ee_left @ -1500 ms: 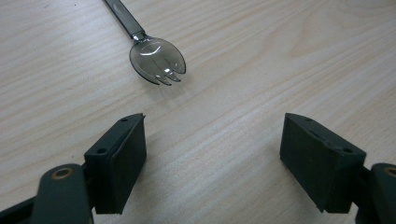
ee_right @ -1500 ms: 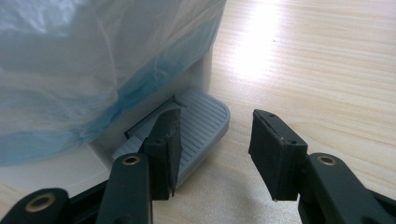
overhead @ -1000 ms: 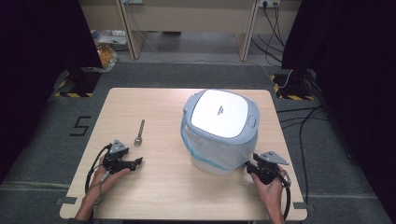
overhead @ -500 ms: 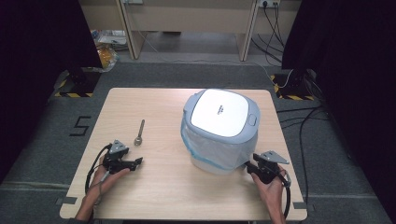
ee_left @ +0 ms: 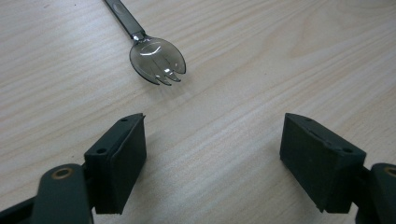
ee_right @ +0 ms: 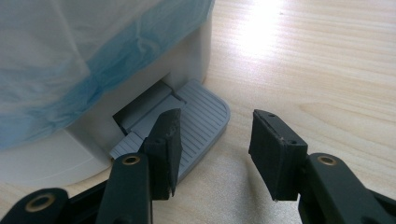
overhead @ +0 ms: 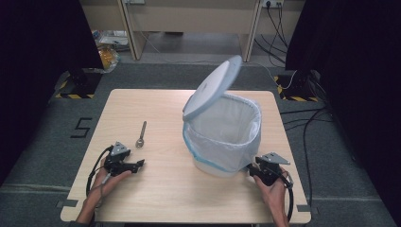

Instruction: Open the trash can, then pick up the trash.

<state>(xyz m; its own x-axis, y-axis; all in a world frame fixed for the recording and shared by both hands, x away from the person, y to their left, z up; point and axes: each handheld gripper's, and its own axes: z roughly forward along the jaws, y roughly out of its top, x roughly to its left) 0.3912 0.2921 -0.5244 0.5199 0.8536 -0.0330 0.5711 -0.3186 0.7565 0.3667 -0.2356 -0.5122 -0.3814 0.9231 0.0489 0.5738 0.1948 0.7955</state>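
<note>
Jaws of the right gripper (ee_right: 212,140) stand apart with bare wood between them and pinch nothing. In the right gripper view the tip of one jaw sits on the ribbed grey pedal (ee_right: 201,116) at the foot of the white pedal bin (ee_right: 84,140), and the other jaw hangs over the table beside it. Whether that tip bears down hard or merely rests is hard to judge. From the high view the same gripper (overhead: 253,169) is a small dark shape against the bin's base, with the pedal hidden behind it. That view does show the lid (overhead: 213,87) tipped up and the pale liner bag (overhead: 227,125) open to the room, its blue edge folded over the rim. Up close the bag (ee_right: 46,70) is cut off at the top.

The left gripper (ee_left: 212,140) is spread wide and empty, low over the wood. Its view makes out a dark plastic spork (ee_left: 158,59) just ahead, tines toward the jaws and the handle cut off by the edge. From above the spork (overhead: 141,137) reads as a thin utensil lying on the table (overhead: 165,198), near the left gripper (overhead: 139,164) and well apart from the bin.
</note>
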